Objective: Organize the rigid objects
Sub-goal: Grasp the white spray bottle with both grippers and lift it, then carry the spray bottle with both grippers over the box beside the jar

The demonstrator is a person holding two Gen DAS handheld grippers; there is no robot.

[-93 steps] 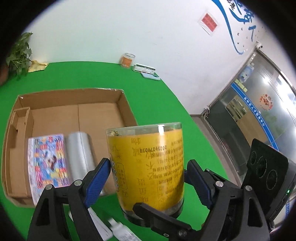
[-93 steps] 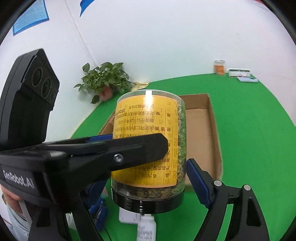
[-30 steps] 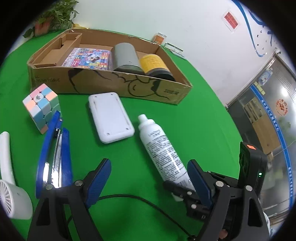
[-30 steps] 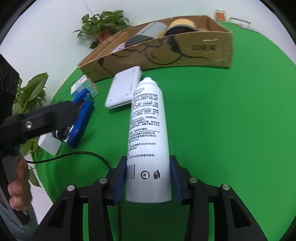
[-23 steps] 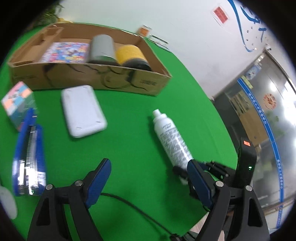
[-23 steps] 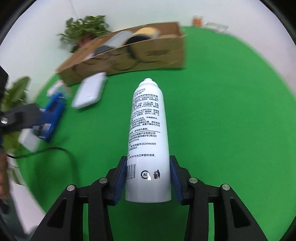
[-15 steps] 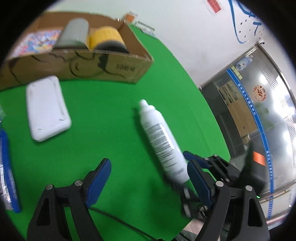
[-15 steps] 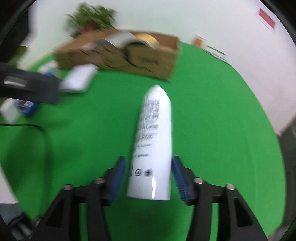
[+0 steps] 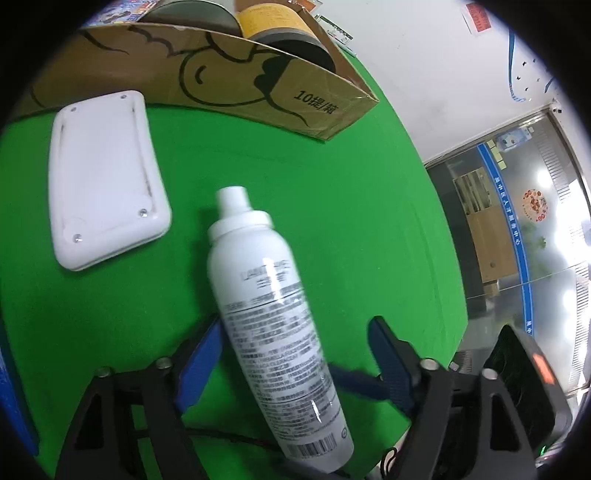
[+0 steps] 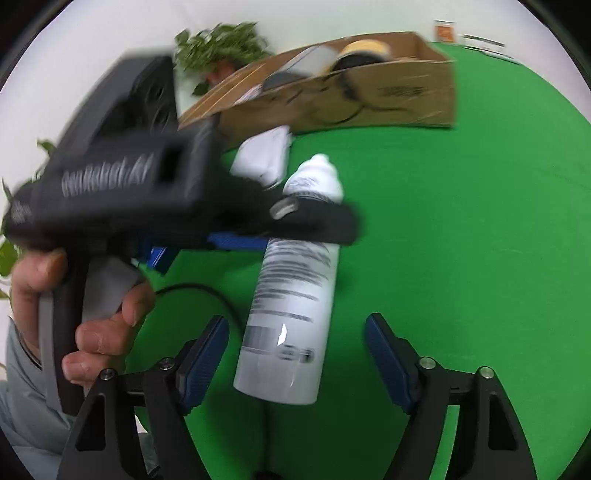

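Observation:
A white spray bottle (image 9: pixel 273 317) lies between the fingers of both grippers, its cap pointing toward the cardboard box (image 9: pixel 229 70). My left gripper (image 9: pixel 295 358) is open, with its left pad next to the bottle. My right gripper (image 10: pixel 297 354) is open, and the bottle (image 10: pixel 291 295) lies between its pads without touching them. The left gripper's body crosses over the bottle in the right wrist view. The box (image 10: pixel 369 96) holds a yellow jar (image 9: pixel 277 26) and a grey can (image 9: pixel 192 11).
A white flat case (image 9: pixel 103 173) lies on the green table (image 9: pixel 332 206) left of the bottle. A black cable (image 10: pixel 199 291) runs under the grippers. A potted plant (image 10: pixel 221 44) stands behind the box. A blue stapler is partly hidden at the left.
My right gripper has opened and let go of the spray bottle. My left gripper has moved in over the bottle, which now sits between its fingers.

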